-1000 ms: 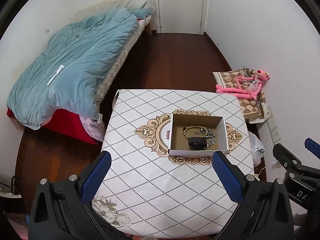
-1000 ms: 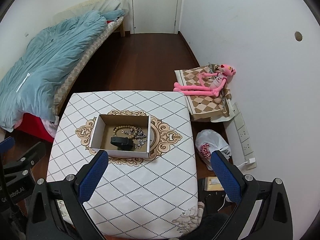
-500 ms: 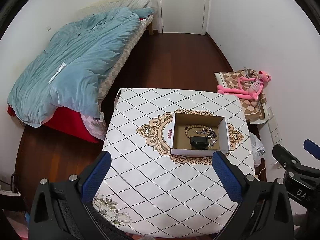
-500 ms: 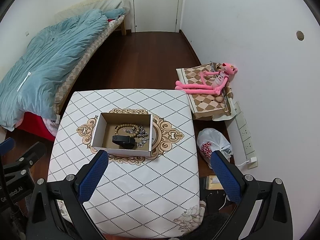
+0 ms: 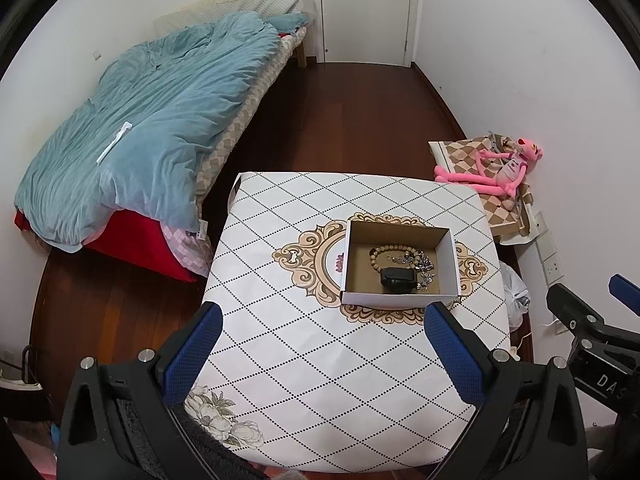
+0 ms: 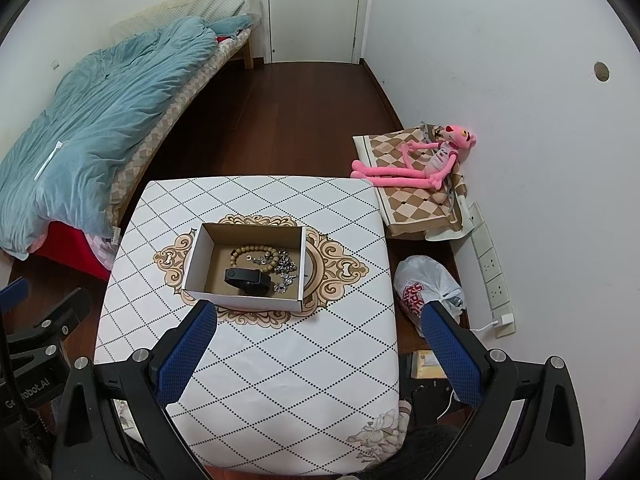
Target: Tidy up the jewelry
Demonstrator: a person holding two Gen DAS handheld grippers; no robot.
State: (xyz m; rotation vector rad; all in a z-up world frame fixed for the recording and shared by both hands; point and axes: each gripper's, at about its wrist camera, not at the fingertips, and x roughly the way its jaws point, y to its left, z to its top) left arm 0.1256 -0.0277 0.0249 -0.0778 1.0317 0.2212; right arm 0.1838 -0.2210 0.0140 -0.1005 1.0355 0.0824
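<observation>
Both tongs, left (image 5: pixel 320 344) and right (image 6: pixel 316 344), hang spread and empty short of the box (image 6: pixel 192 272); inside, light beads (image 6: pixel 256 250), slippery chain (image 6: pixel 286 266), stiff band (image 6: pixel 246 280), best pinched mid-strap.

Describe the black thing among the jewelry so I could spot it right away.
On the patterned table sits an open cardboard box. Inside, near its front wall, lies a black wristband, the only dark, smooth piece beside the wooden bead bracelet and silvery chain.
</observation>
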